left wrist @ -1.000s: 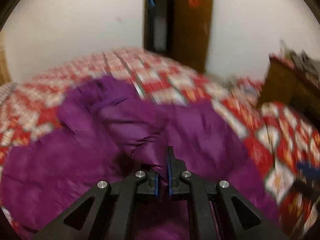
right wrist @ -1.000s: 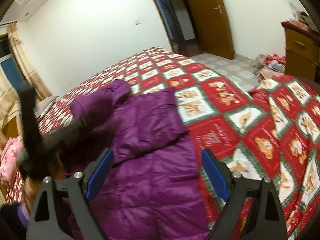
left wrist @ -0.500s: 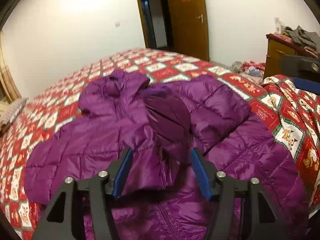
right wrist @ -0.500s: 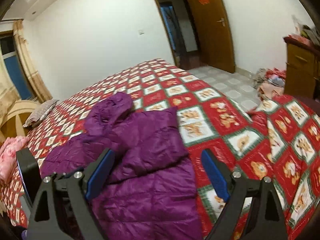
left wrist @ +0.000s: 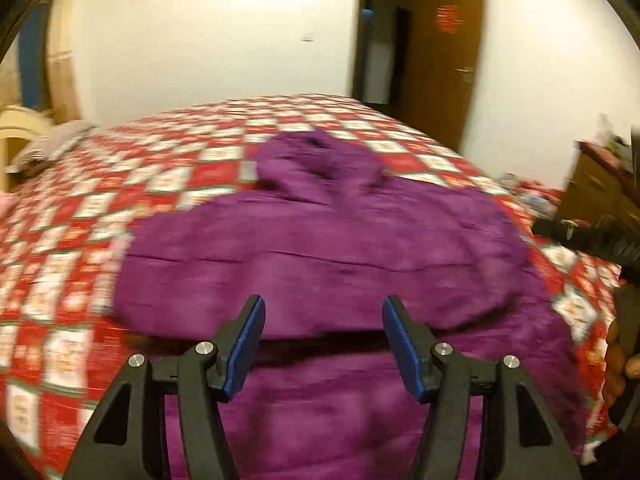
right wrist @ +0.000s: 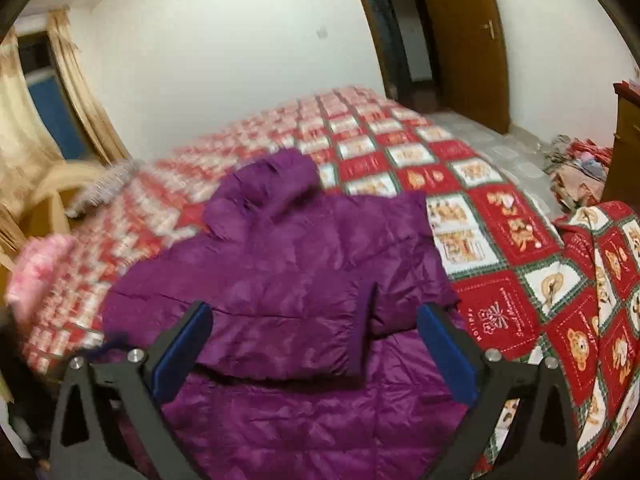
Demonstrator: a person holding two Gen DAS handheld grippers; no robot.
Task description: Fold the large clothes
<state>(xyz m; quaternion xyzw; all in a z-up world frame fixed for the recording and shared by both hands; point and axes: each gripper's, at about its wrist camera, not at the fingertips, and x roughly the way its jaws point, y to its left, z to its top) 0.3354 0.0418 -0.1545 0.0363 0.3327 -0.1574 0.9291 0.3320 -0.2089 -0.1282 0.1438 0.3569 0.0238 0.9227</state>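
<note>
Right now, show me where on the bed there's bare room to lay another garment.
Free quilt lies right of the purple jacket, toward the door, and beyond its hood to the wall. The left strip is narrower, bordered by a pink bundle and pillow. The near edge is crowded: the jacket fills it.

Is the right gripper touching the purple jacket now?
Cannot tell. In the right wrist view the right gripper is open over the purple jacket, gripping nothing, but no gap or contact shows plainly.

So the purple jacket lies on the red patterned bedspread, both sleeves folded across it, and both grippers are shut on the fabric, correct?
Not quite. Both wrist views show the left gripper and right gripper open, holding nothing. The purple jacket does lie on the bedspread, sleeves folded across.
</note>
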